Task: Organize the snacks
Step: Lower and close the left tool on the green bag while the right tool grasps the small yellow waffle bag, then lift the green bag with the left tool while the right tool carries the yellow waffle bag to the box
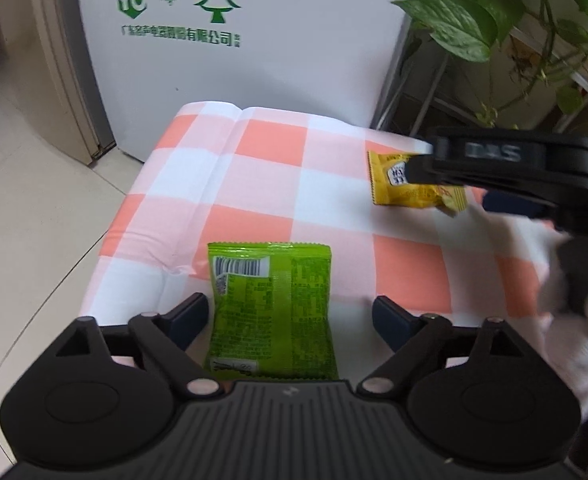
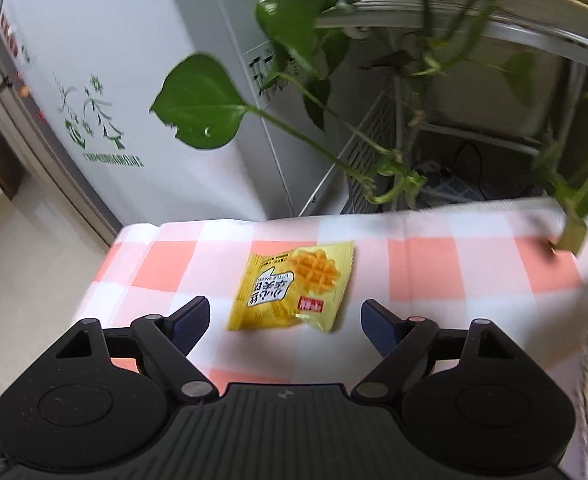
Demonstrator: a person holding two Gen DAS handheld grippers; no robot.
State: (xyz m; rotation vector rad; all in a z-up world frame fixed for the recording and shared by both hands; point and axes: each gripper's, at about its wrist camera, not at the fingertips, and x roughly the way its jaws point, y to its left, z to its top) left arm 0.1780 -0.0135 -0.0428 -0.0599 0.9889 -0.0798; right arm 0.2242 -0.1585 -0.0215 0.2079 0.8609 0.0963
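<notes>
A green snack packet lies on the orange-and-white checked cloth, between the spread fingers of my left gripper, which is open and not touching it. A yellow waffle snack packet lies on the cloth just ahead of my right gripper, which is open with the packet between and beyond its fingertips. In the left wrist view the same yellow packet lies at the right, partly covered by the right gripper's black body.
A white appliance with green print stands behind the table. A leafy plant on a metal rack hangs over the table's back right. Tiled floor lies to the left, beyond the cloth's edge.
</notes>
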